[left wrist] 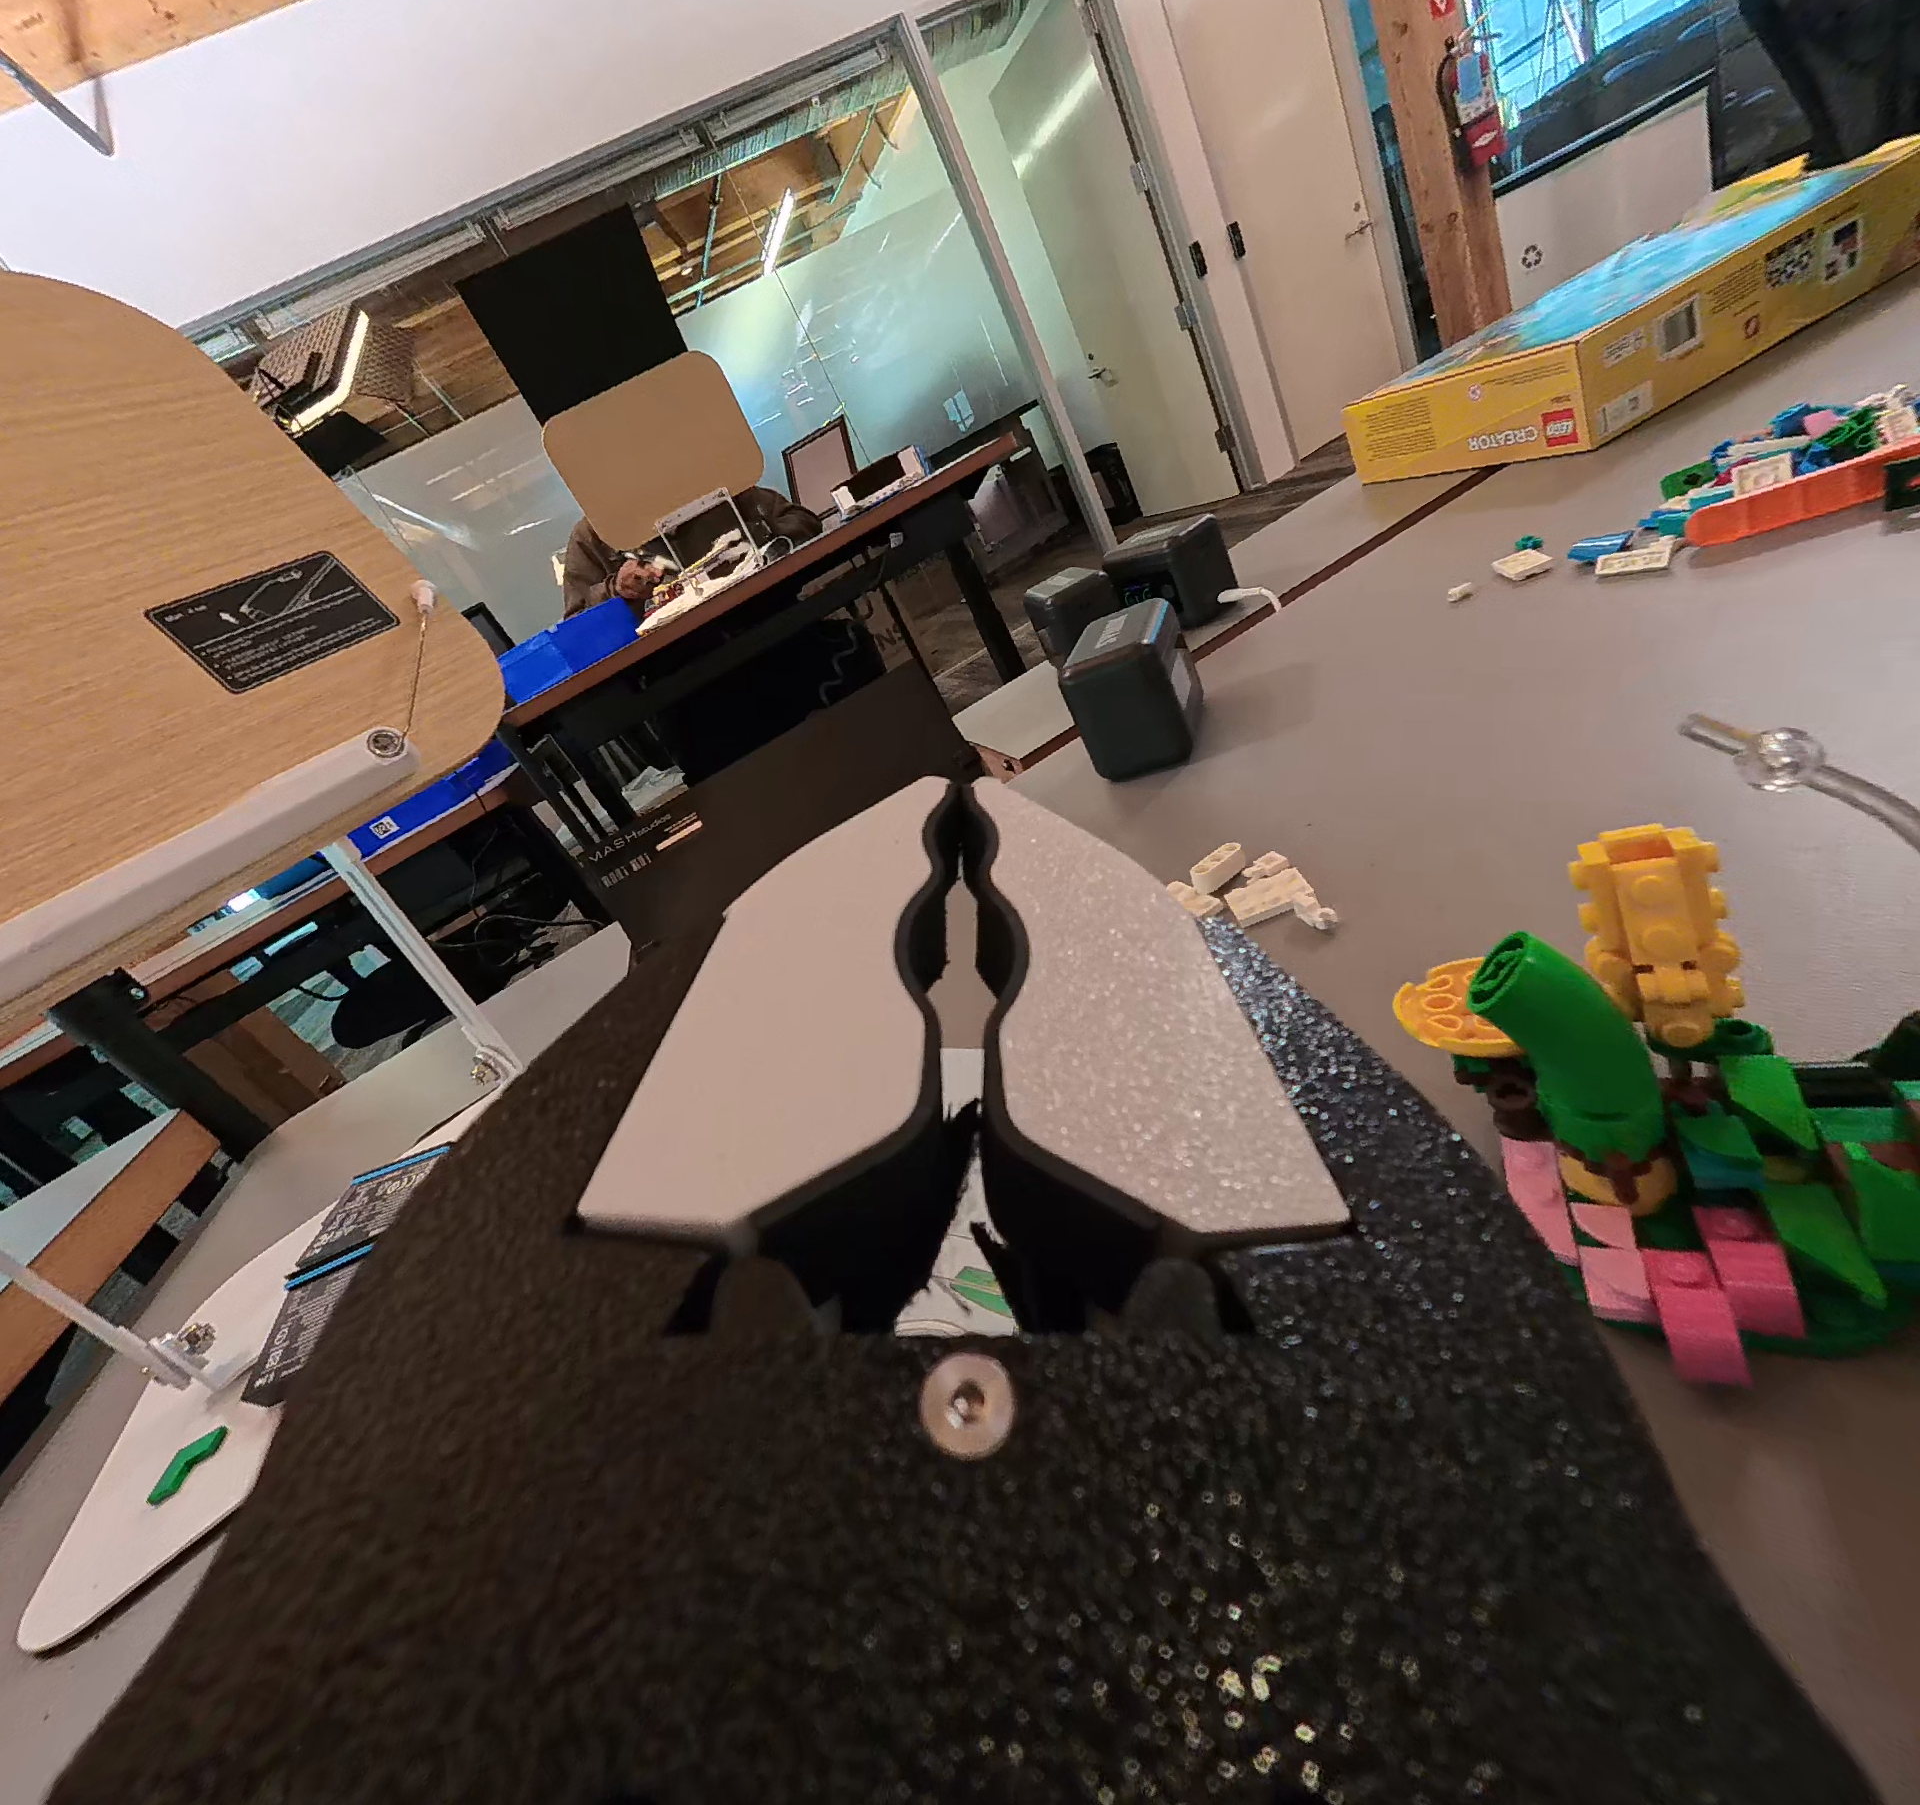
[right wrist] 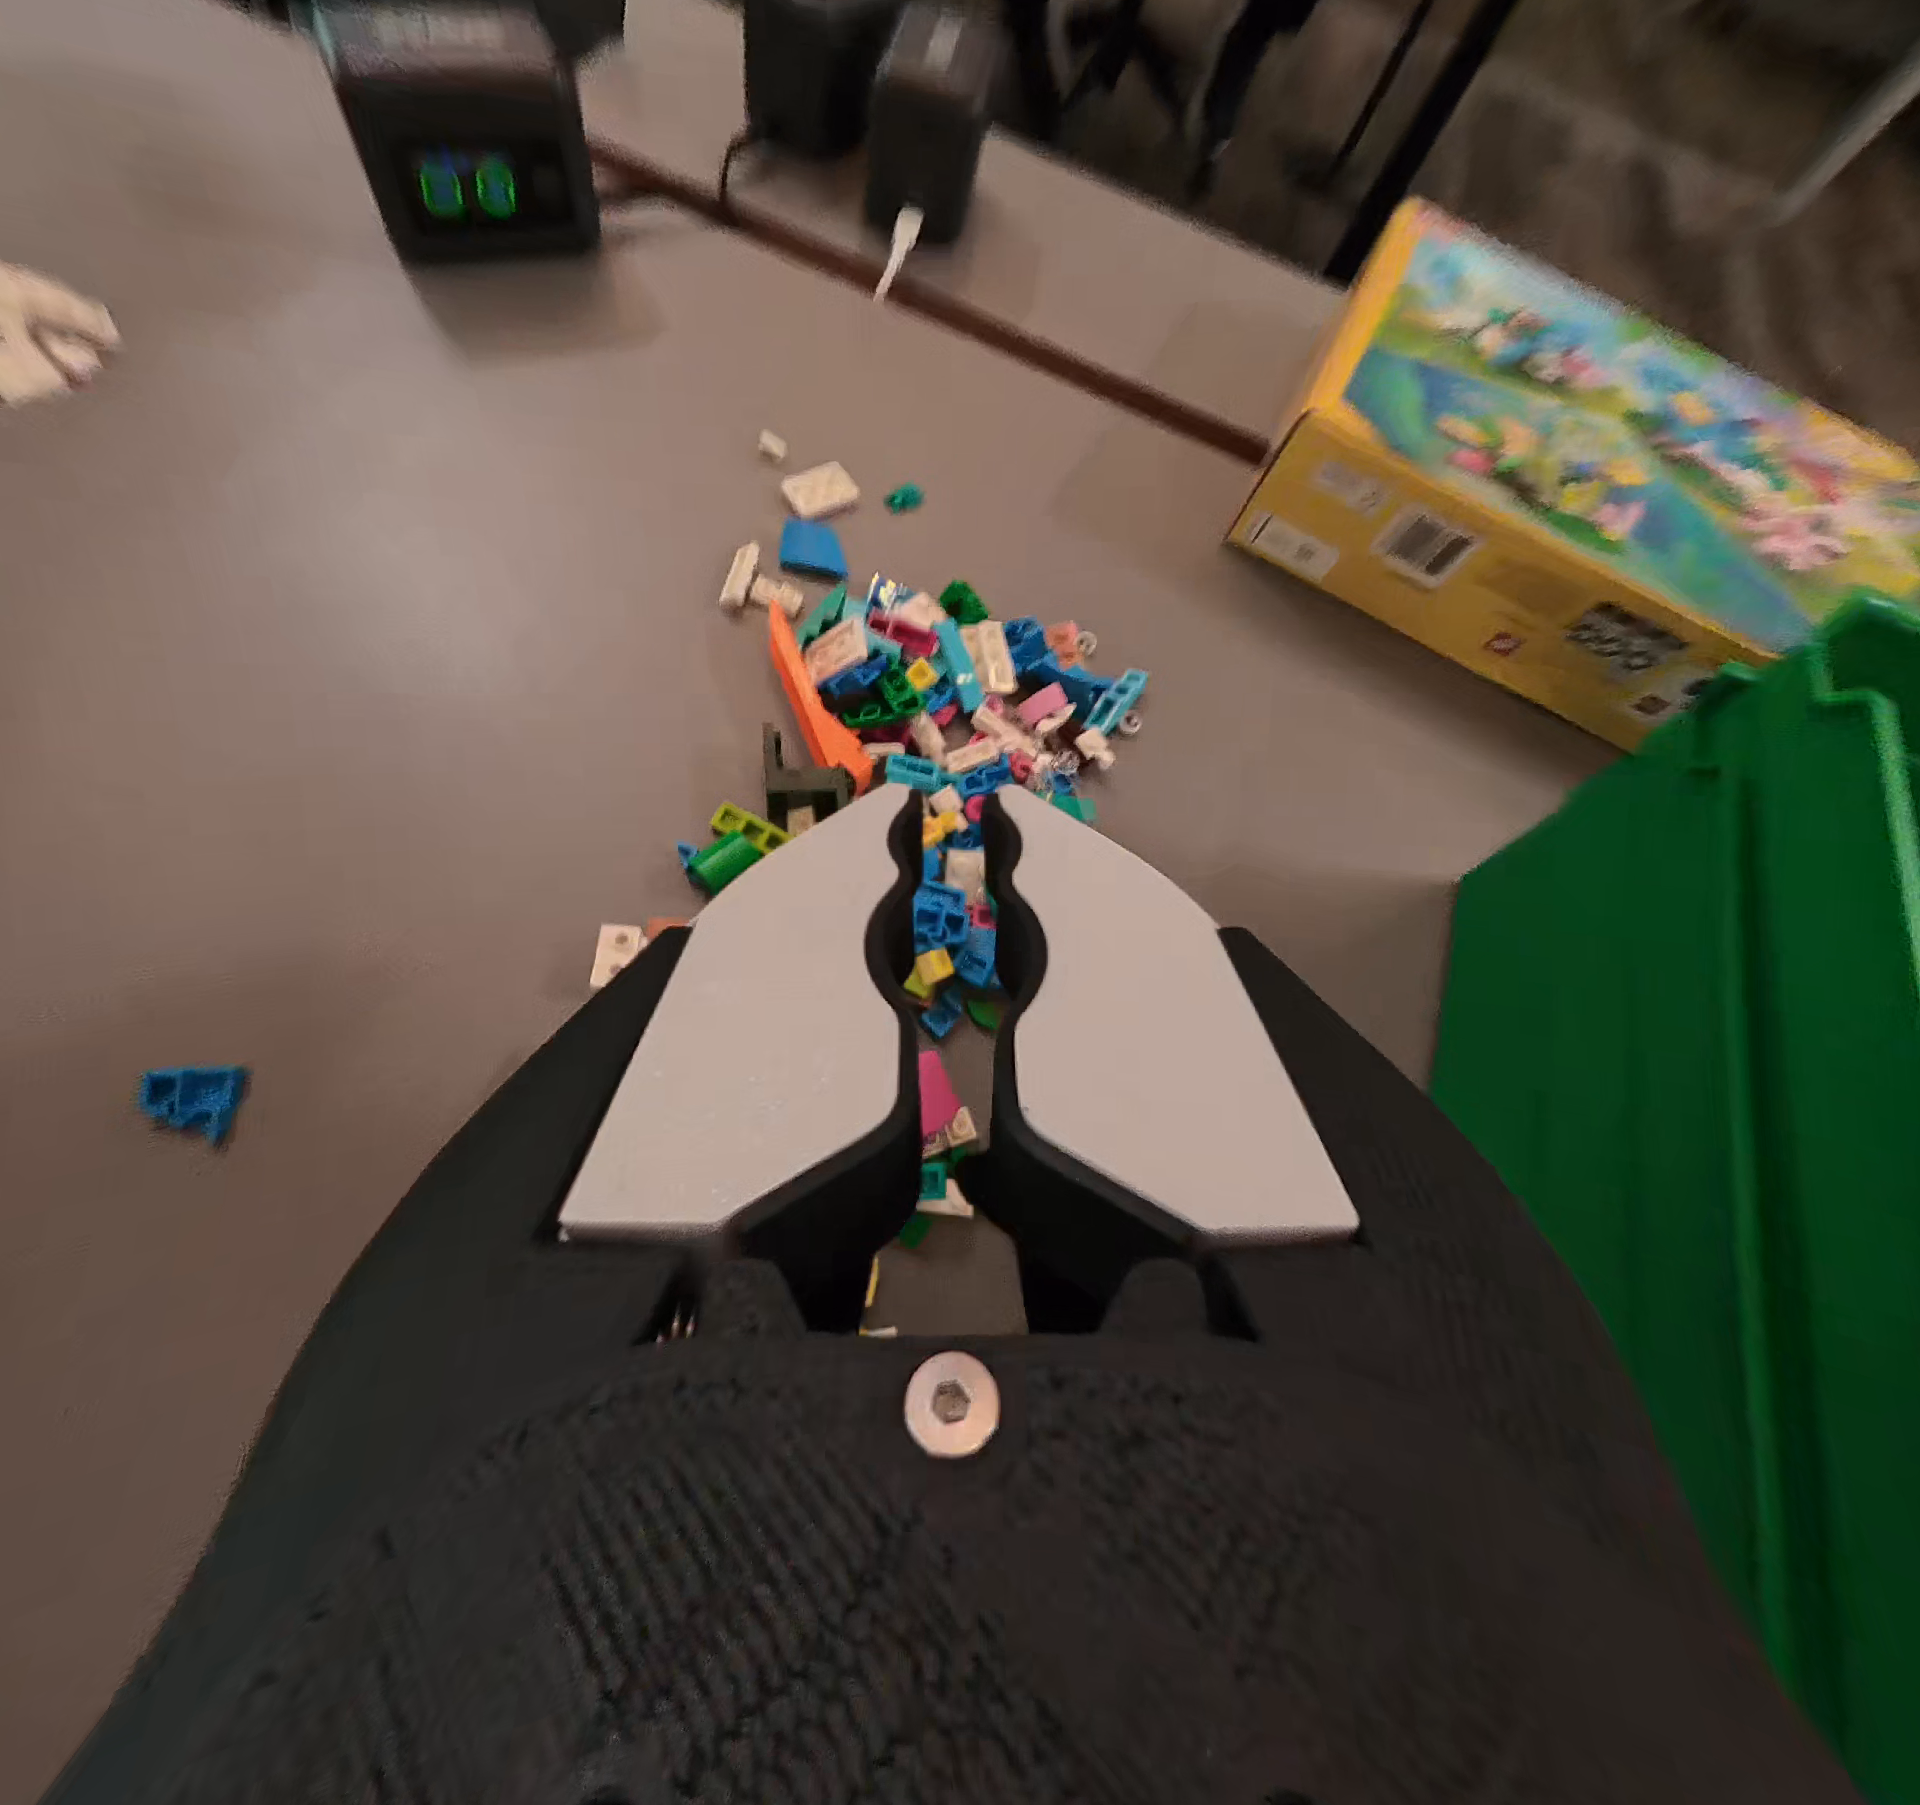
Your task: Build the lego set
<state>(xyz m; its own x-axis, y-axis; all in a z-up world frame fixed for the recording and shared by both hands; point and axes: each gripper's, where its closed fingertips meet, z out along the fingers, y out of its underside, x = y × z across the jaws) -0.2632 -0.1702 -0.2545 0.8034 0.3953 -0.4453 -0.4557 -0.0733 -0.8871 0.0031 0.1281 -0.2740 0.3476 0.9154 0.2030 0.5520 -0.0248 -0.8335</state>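
Left hand-held gripper (left wrist: pixel 961 805): tips pressed together, nothing visible between them, tilted up over the grey bench (left wrist: pixel 1455 716). Right hand-held gripper (right wrist: pixel 951 805): slightly spread, a narrow gap between the tips, nothing held, hovering above the loose brick pile (right wrist: pixel 935 675).

Half-built model (left wrist: pixel 1683 1132) standing on the bench to the right of the left gripper: green leaves, pink slopes at the base, a curved green stalk, a yellow studded column on top. Small white pieces (left wrist: pixel 1252 888) lying just beyond it, a clear curved rod (left wrist: pixel 1787 768) farther back. Yellow box (right wrist: pixel 1558 488) at the far right, well apart from the pile. Orange brick separator (right wrist: pixel 816 701) along the left edge of the pile. One stray blue brick (right wrist: pixel 192 1101) alone to the left. Green bin (right wrist: pixel 1714 1132) close on the right.

Handling, as a judgement: bricks light, rigid, smooth-sided, likely to skid or flip out of a pinch taken at a corner. Best taken across two flat parallel sides, studs up, low enough to seat in the pad notch. Heaped pieces likely to shift when one is pulled, so an outlying piece at the edge of the pile easier than one buried. Model top-heavy and only friction-locked: leaves and the yellow column apt to pop off under side load. Safer to steady it low at the base while pressing straight down on a new piece.
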